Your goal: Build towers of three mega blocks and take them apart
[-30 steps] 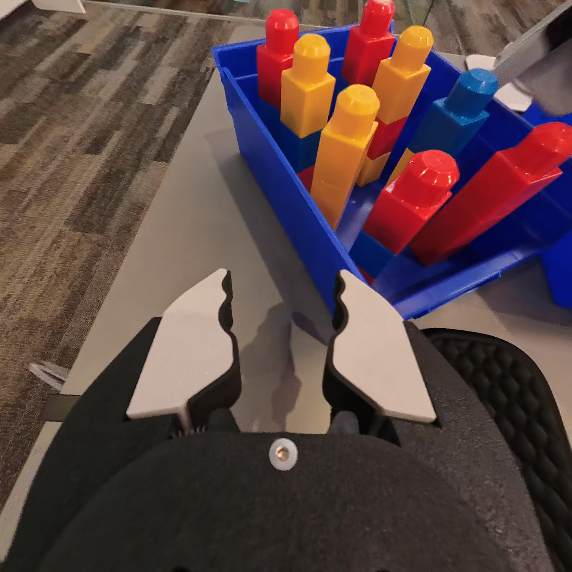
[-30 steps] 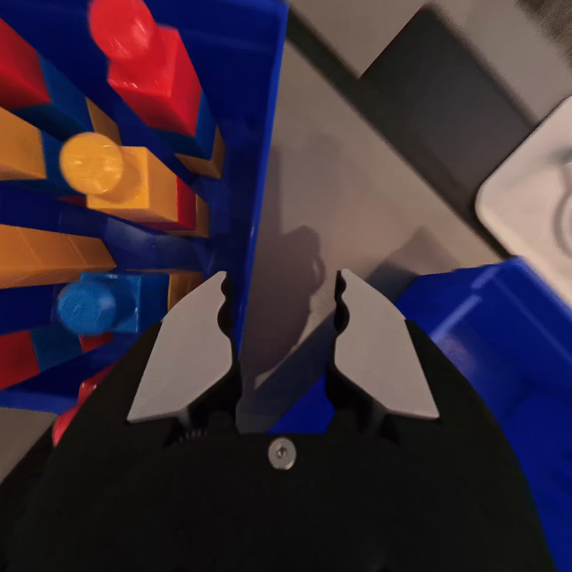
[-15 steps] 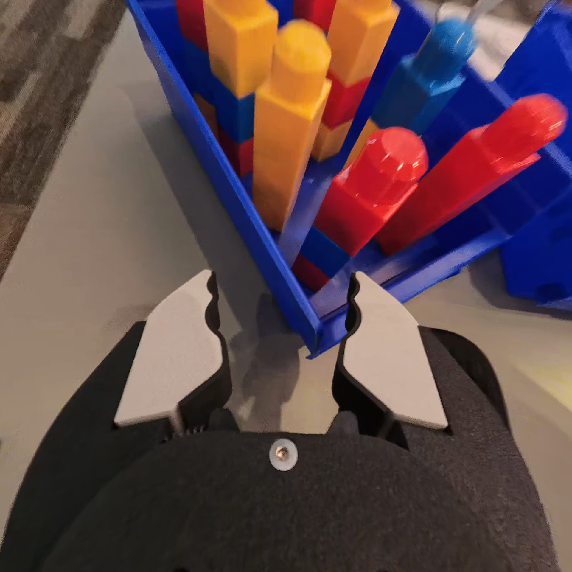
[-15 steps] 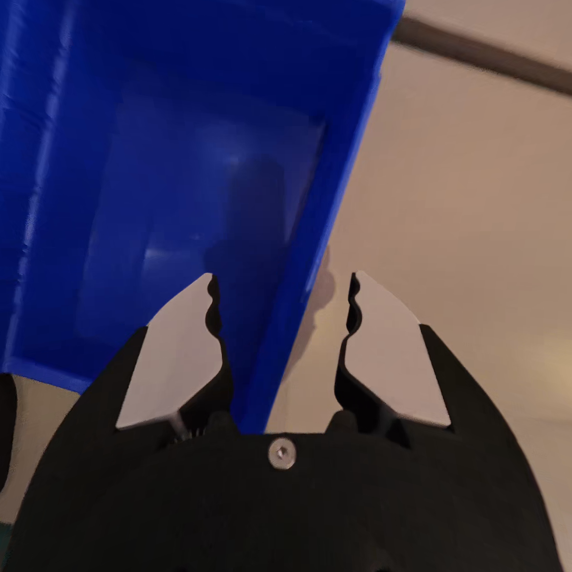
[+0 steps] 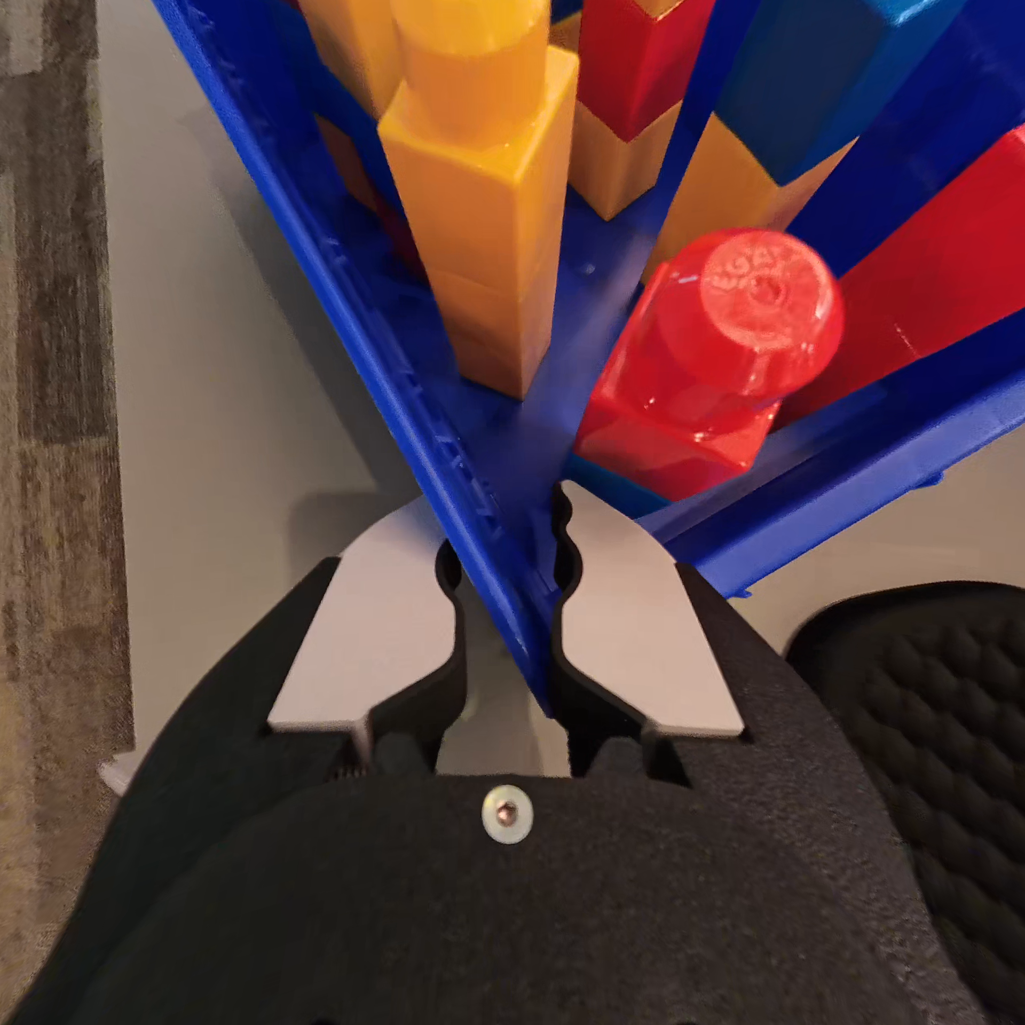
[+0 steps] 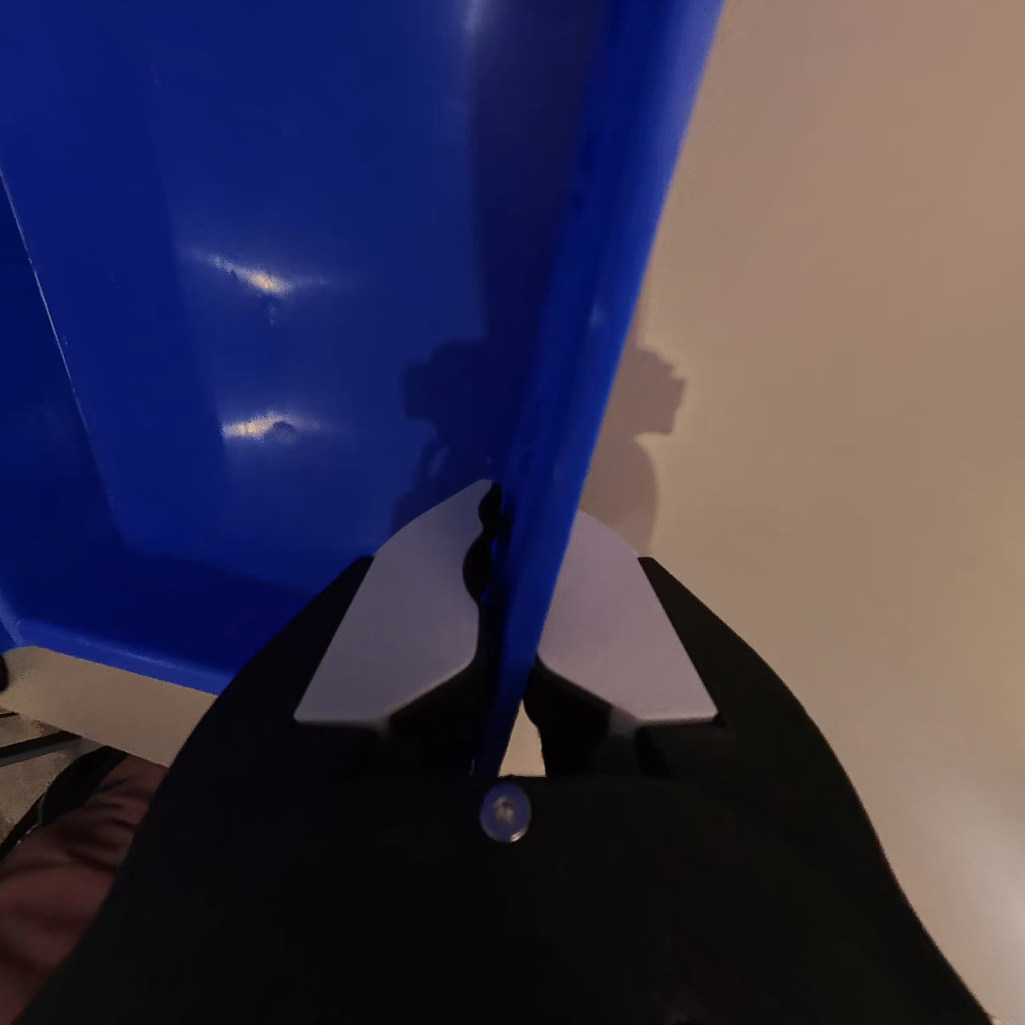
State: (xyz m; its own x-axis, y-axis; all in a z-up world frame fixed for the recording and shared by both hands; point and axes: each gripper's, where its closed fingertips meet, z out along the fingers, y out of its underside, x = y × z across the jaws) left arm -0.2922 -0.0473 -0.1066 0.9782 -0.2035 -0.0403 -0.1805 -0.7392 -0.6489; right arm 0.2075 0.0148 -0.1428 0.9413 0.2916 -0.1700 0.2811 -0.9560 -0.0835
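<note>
blue plastic fills the grasp on both sides: the left gripper (image 5: 502,554) is narrowed onto the corner of a blue bin (image 5: 355,310), one pad outside the side wall and the other inside at the corner, both against the plastic. just beyond those fingertips, inside the bin, a red block (image 5: 715,360) leans with its round stud toward the camera, sitting on a blue block of which only a sliver shows. past it and slightly left a yellow tower (image 5: 482,211) stands close to the wall the gripper pinches, and further back more yellow, red and blue towers crowd the bin, one long red tower (image 5: 932,266) leaning along the right side. the bin rests on a pale grey table (image 5: 222,333), with a black textured pad (image 5: 932,721) at the right. the right gripper (image 6: 513,532) is nearly closed on the thin side wall of a second blue bin (image 6: 277,222), one finger inside and one outside, whose visible inside holds no blocks
</note>
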